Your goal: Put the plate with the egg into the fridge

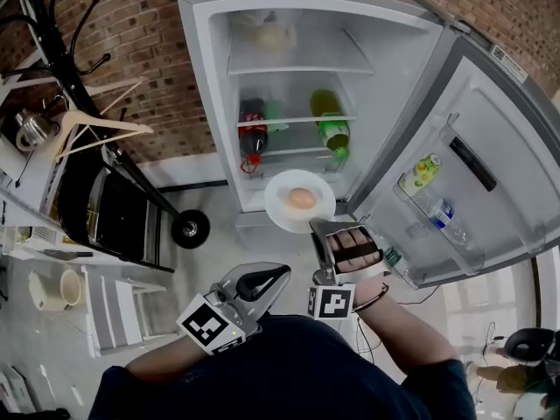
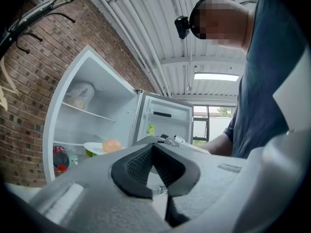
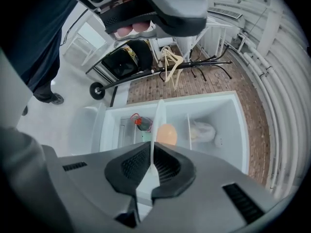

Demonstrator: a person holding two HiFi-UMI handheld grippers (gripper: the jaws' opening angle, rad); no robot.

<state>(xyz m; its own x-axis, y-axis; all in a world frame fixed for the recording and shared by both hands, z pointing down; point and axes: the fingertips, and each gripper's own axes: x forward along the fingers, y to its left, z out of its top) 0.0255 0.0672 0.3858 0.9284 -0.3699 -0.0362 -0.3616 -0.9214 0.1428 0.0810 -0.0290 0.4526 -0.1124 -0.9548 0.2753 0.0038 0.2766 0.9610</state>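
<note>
White plate (image 1: 280,206) with one brownish egg (image 1: 302,198) on it hangs just in front of the open fridge (image 1: 206,51), level with the lower shelves and not yet inside. Your right gripper (image 1: 325,227) has it, jaws clamped on the rim at the plate's 5 o'clock. In the right gripper view the plate edge shows pinched between the pads. Your left gripper (image 1: 268,277) is at 7 o'clock of the plate, low by your body, jaws closed on nothing. Step in hand, as I read it, is carrying the plate to a shelf. The door (image 1: 494,138) stands wide at 3 o'clock, so there is no opening left to do. The next move calls for pushing forward toward 12 o'clock. Keep the plate level, since the egg lies loose and could roll, and aim for a bare patch of shelf. Fridge contents: the top shelf holds a pale bag (image 1: 270,35). The middle shelf has a dark cola bottle (image 1: 253,135) at 11 o'clock of the plate and a green bottle (image 1: 333,130) at 1 o'clock. The space below is hidden by the plate. The door rack holds a yellow-green pack (image 1: 421,173) and a clear water bottle (image 1: 445,220).
</note>
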